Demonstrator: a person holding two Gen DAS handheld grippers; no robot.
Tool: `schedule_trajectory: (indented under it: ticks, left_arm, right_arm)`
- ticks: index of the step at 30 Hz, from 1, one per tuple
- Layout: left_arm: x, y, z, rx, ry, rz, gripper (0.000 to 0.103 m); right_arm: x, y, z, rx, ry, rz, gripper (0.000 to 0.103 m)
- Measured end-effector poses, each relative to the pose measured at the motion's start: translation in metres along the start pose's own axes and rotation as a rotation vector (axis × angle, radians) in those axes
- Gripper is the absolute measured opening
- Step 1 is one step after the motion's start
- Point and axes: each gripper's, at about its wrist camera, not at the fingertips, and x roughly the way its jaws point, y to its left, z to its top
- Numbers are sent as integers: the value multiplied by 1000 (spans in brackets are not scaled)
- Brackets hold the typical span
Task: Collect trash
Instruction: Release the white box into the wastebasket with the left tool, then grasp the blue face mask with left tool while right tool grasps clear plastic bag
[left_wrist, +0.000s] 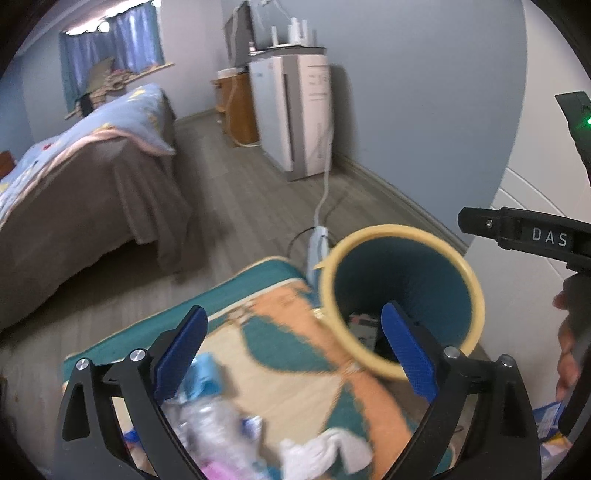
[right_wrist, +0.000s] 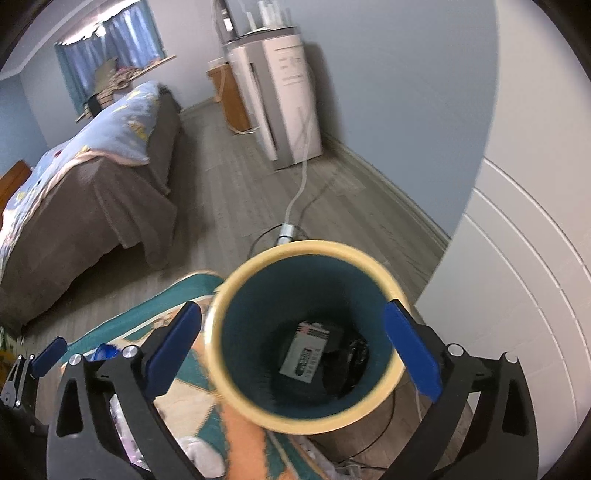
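A teal bin with a yellow rim stands at the edge of a patterned rug. A printed carton and a dark item lie at its bottom. My right gripper is open and empty, directly above the bin's mouth. My left gripper is open and empty over the rug, left of the bin. Below it lie a crushed clear plastic bottle, a white crumpled tissue and blue wrappers.
A bed with a brown cover stands to the left. A white appliance stands by the blue wall, its cable and power strip run across the wood floor toward the bin. A white door is at the right.
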Motion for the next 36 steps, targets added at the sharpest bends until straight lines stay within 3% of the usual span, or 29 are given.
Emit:
schedule_trajectory:
  ticks: [9, 19, 27, 36]
  left_arm:
    - [-60, 65, -33, -44, -11, 92, 96]
    - [-109, 149, -90, -220, -8, 159, 96]
    - [-113, 200, -114, -333, 14, 215, 97]
    - [-98, 229, -135, -357, 62, 252, 97]
  right_arm:
    - [-18, 76, -13, -134, 1, 60, 97]
    - [-26, 134, -34, -220, 25, 93, 97]
    - [-20, 181, -57, -310, 47, 104, 97]
    - [13, 209, -82, -359, 156, 100, 97]
